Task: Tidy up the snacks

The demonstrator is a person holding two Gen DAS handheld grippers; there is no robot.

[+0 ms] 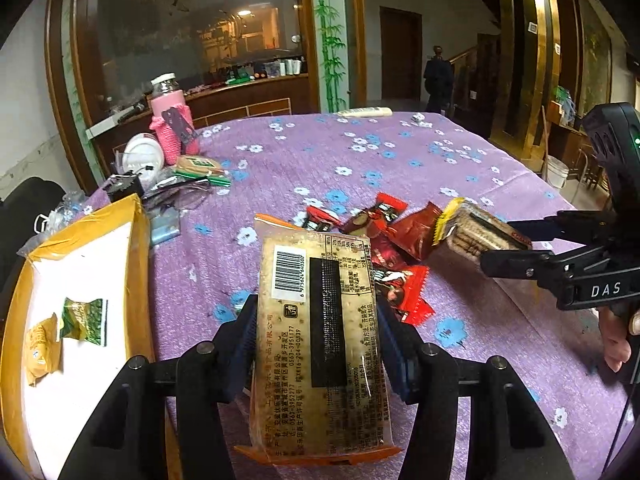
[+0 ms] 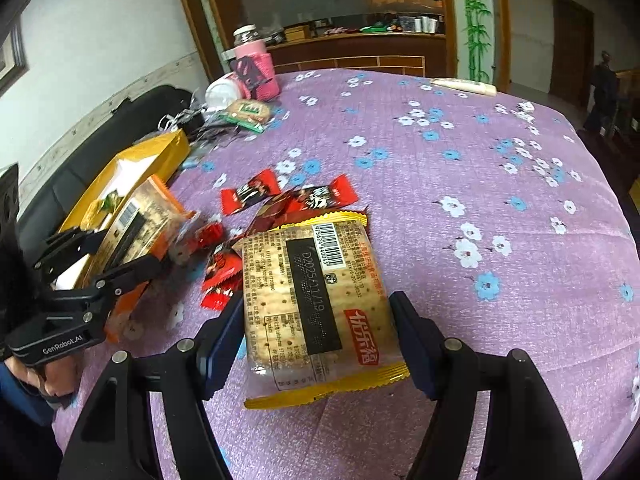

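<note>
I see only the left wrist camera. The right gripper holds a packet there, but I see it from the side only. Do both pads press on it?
Observer: Yes. In the right wrist view the right gripper has one pad on each long side of the yellow-edged cracker packet.
Operator: Which face is up?
Observer: The printed back, with a barcode and a red label.
Operator: Where is my left packet seen from there?
Observer: The orange-edged packet in the left gripper partly hides the yellow box behind it. A blue sleeve shows beside that hand.
</note>
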